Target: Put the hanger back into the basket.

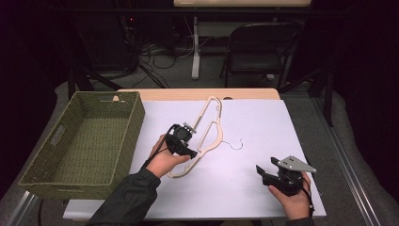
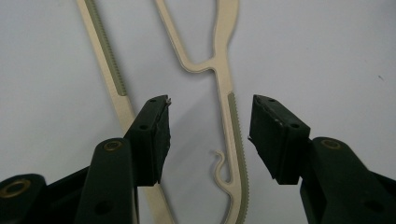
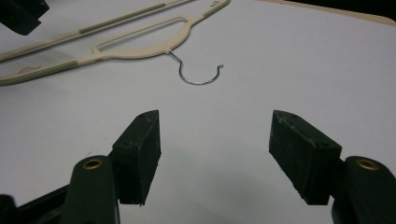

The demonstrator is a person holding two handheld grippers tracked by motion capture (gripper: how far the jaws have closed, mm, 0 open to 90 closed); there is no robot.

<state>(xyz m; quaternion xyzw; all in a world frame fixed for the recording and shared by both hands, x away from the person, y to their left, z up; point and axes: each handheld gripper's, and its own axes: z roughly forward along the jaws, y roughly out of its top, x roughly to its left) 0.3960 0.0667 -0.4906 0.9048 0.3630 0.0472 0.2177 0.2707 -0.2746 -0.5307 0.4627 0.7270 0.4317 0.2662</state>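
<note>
Hanger [image 1: 207, 129] lies flat on the white table [image 1: 263, 183], roughly mid-table, slightly toward the far edge, running diagonally from the far middle down toward the near-left. Cream plastic with ribbed grip strips, thin wire hook [image 1: 234, 145] pointing toward the right edge. Left gripper [image 1: 182, 140] sits over the hanger's lower arm, jaws wide open and holding nothing; in the left gripper view [image 2: 210, 135] one hanger bar with its small notch hook runs up between the jaws, the other bar passes under the left jaw. Can't tell if the jaws touch the plastic. Right gripper [image 1: 268, 172] is near the near-right corner of the table, well apart from the hanger, grey plate on top, jaws also wide open and holding nothing; the right gripper view [image 3: 215, 158] looks across bare table at the hanger [image 3: 140, 44] and wire hook [image 3: 201, 74] farther off. Woven green basket [image 1: 42, 176] stands on the left edge of the table, just beside the sheet, near the left forearm.
</note>
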